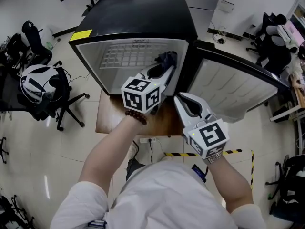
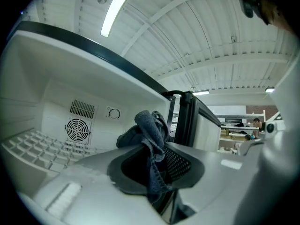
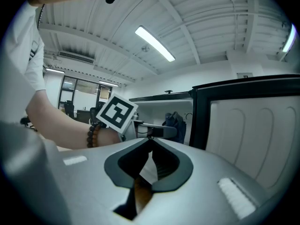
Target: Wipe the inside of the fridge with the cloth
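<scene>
Nearest the camera is the person in a white shirt, both forearms reaching forward, with a bead bracelet (image 1: 136, 117) on the left wrist. The right hand-held gripper (image 1: 180, 100) is held lower and closer to the body. Its jaws are pressed together with nothing between them, as the right gripper view confirms (image 3: 150, 139). It hangs over the front edge of the brown wooden surface (image 1: 112, 118) that carries the fridge (image 1: 138, 15), just in front of the hinge side of the open door (image 1: 233, 87).

Further forward, the left hand-held gripper (image 1: 164, 69) points level into the fridge opening, with its marker cube (image 1: 140, 95) trailing over the surface. Its jaws are clamped on the dark blue cloth (image 1: 167, 57). In the left gripper view (image 2: 154, 146) the cloth (image 2: 147, 130) bunches up above the tips, and one end hangs down between the pads. The cloth sits inside the fridge at the right side of the opening, close to the right inner wall and above the white wire shelf (image 1: 126, 56). Whether it touches that wall cannot be told. From the right gripper view the cloth (image 3: 176, 121) shows as a dark bundle just inside the cabinet, left of the door frame.

Beyond the cloth, the white back wall carries a round fan grille (image 2: 77, 129) and a small dial (image 2: 114, 113). Office chairs (image 1: 43, 89) stand on the floor around the fridge.
</scene>
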